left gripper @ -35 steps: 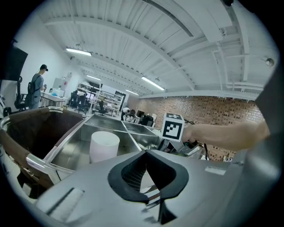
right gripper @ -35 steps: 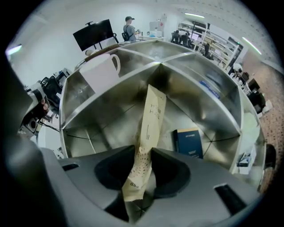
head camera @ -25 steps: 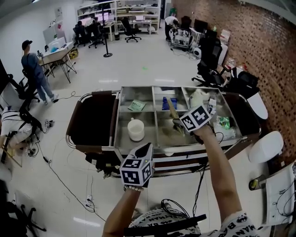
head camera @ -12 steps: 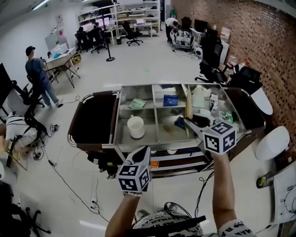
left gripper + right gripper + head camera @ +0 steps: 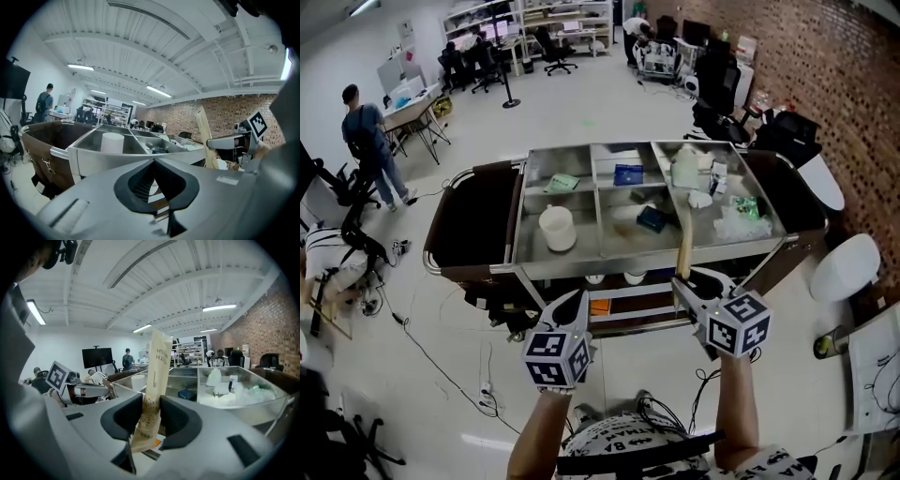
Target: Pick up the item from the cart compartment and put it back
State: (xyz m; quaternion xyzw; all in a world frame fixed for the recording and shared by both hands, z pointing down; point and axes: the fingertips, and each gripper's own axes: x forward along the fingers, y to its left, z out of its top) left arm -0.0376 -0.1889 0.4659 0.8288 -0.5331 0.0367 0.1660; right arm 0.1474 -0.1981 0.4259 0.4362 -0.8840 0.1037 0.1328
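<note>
A long tan paper packet stands nearly upright in my right gripper, which is shut on the packet's lower end. The gripper hangs in front of the steel cart, just off its near rim. In the right gripper view the packet is pinched between the black pads of the right gripper, and its printed top rises above them. My left gripper is shut and empty, low in front of the cart's left half. In the left gripper view its jaws meet at the tip, and the packet shows off to the right.
The cart's compartments hold a white cup, a dark blue item, a blue packet, a white bottle and a green pack. A white chair stands at the right. Cables lie on the floor.
My right gripper has drawn back from over the cart compartment toward me, carrying the tan packet out past the near rim. The left gripper has sunk a little.
</note>
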